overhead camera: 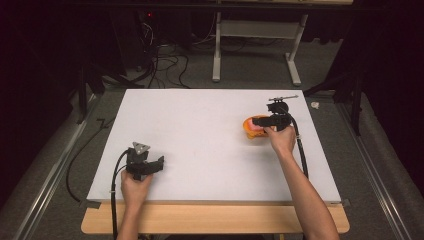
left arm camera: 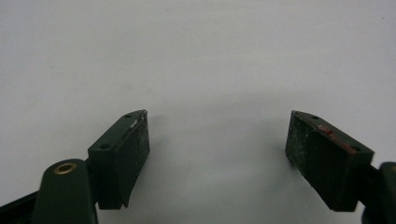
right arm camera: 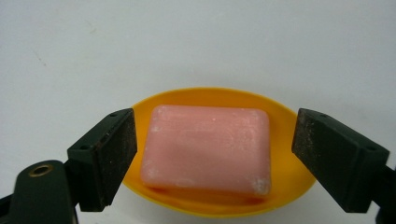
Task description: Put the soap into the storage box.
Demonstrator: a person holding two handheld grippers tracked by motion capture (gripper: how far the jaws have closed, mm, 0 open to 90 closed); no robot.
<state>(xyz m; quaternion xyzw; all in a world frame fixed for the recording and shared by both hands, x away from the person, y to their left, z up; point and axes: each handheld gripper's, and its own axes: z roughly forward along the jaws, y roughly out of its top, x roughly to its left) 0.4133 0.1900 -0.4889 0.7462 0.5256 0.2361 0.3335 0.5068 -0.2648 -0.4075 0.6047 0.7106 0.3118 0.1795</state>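
Bright overhead light on the white table (overhead camera: 200, 130), dark surroundings, soft close-up views.

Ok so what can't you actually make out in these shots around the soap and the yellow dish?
- High view: the right gripper covers most of the pink soap and yellow dish.
- Right gripper view: the dish underside and near rim are hidden by the soap; pad contact with the soap cannot be told.
- Left gripper view: the open left gripper faces bare white table.

Both claws gape: left claw (overhead camera: 159, 161) low, right claw (overhead camera: 256, 121) (arm outstretched).
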